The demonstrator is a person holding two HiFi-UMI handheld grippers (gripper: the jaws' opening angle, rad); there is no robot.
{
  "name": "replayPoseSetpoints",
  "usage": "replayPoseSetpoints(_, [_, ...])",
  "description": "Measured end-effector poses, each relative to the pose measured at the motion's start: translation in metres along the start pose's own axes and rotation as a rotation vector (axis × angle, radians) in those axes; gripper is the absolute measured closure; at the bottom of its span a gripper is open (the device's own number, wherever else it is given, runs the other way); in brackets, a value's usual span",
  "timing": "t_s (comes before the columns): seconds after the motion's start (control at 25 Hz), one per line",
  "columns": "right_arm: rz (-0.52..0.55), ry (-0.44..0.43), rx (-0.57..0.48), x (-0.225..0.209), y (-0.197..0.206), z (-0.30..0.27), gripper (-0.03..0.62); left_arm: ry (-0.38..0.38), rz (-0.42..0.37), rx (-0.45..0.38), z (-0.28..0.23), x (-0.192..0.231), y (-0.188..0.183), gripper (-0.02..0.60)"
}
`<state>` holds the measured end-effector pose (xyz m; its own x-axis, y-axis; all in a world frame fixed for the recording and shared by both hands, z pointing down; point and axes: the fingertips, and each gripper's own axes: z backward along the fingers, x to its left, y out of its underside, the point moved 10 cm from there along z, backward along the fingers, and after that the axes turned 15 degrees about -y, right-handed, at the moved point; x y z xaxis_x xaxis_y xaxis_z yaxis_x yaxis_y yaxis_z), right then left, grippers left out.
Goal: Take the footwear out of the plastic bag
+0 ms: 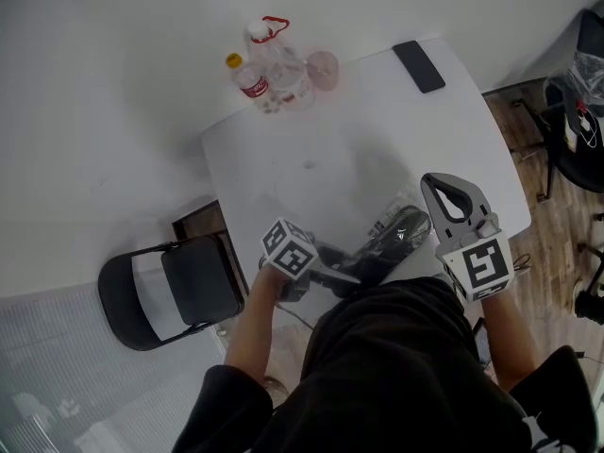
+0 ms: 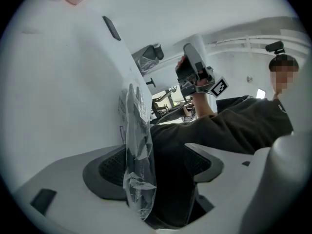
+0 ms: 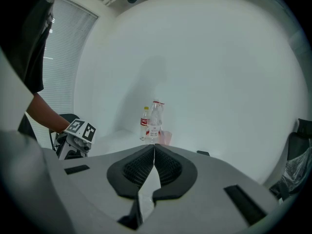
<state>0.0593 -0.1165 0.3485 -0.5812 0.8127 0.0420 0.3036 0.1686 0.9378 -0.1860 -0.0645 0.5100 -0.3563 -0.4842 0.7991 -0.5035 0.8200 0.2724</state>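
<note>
Even, diffuse room light, no hard glare. In your head view the white table (image 1: pixel 377 111) reads bright and almost flat, with only a soft grey shadow across its middle. Your two gripper views show strong fisheye bending and black, vignetted corners. In the left gripper view the plastic bag (image 2: pixel 139 145) catches small highlights, the footwear (image 2: pixel 173 179) beside it sinks into near-featureless black, and the background strip (image 2: pixel 163 99) behind is washed out. In the right gripper view the bottles (image 3: pixel 151 123) are fairly sharp, and the foreground nearest the lens is soft.

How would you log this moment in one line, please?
left gripper: holding black shoe through clear plastic bag | right gripper: shut, empty
</note>
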Motion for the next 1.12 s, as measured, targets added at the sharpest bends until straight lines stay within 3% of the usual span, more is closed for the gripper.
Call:
replayPoseSetpoints(0.12, [-0.003,0.003,-0.003,0.0,0.001,-0.001,0.576,0.077,-0.025,0.028,-0.004,-0.002,0.0,0.227])
replayPoseSetpoints(0.2, [0.0,0.003,-0.001,-0.001,0.002,-0.001,0.576,0.078,-0.015,0.038,-0.009,0.002,-0.001,0.227])
replayPoseSetpoints(0.4, [0.008,0.008,0.001,-0.001,0.003,0.001,0.576,-0.149,-0.133,0.173,-0.036,0.015,-0.006,0.24])
replayPoseSetpoints(0.44, [0.01,0.01,0.004,-0.001,0.003,0.002,0.576,-0.177,-0.138,0.17,-0.037,0.016,-0.008,0.35])
replayPoseSetpoints(0.48, [0.013,0.013,0.008,-0.002,0.003,0.003,0.576,-0.197,-0.139,0.163,-0.038,0.017,-0.01,0.417])
replayPoseSetpoints(0.72, [-0.013,0.027,0.025,-0.011,0.004,0.015,0.576,-0.226,-0.18,0.063,-0.02,0.012,-0.016,0.442])
replayPoseSetpoints(0.92, [0.028,0.014,-0.002,-0.022,-0.002,0.02,0.576,-0.328,-0.179,-0.081,0.014,0.016,-0.027,0.448])
replayPoseSetpoints(1.12, [0.044,-0.029,-0.028,-0.032,-0.014,0.032,0.576,-0.431,-0.258,-0.188,0.038,0.004,-0.035,0.448])
